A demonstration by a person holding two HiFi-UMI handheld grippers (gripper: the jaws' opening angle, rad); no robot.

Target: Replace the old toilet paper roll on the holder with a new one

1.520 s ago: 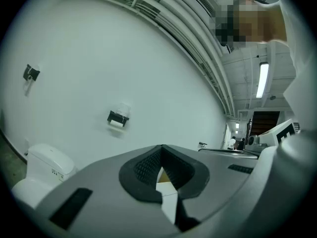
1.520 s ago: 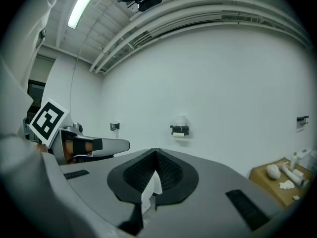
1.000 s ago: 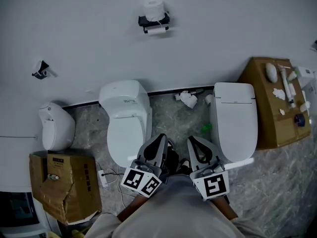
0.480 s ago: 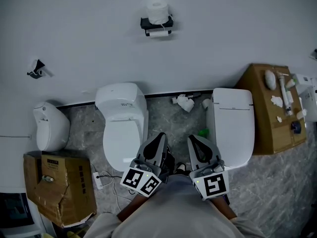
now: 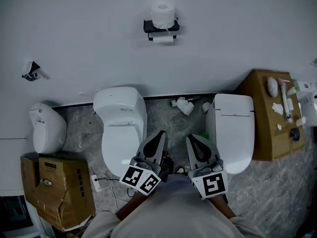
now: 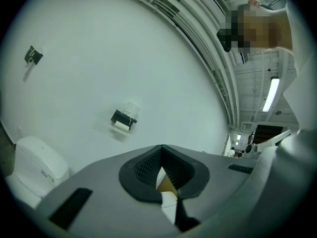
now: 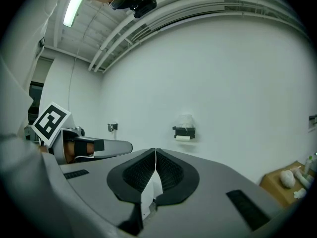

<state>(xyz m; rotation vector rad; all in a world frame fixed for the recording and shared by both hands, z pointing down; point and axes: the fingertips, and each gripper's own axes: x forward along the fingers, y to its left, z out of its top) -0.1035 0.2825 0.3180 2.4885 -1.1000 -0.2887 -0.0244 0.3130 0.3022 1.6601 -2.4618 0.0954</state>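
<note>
While both tools point toward the wall (image 5: 89, 33), neither carries anything. The left gripper (image 5: 160, 134) has its jaws clenched together with nothing between the pads, and the right gripper (image 5: 191, 139) is pressed closed and empty too.

The black holder (image 5: 161, 28) is fixed to the wall, well apart from both grippers and straight ahead of them in the head view. A full white roll (image 5: 163, 14) stands upright on top of the holder. The thin old roll (image 5: 163, 39) hangs on the bar just under the holder's shelf.

Below the holder and to its left is a white toilet (image 5: 120, 128) with its lid down. Below and to its right is a second toilet (image 5: 233, 128), also lid down. Crumpled paper (image 5: 185, 104) lies on the grey floor between the two, almost directly under the holder. Far right of the holder, a brown box (image 5: 265, 123) has small white items on top. Far left of it is a small black wall bracket (image 5: 30, 71), with a low white fixture (image 5: 45, 128) and a torn cardboard box (image 5: 57, 190) beneath.
</note>
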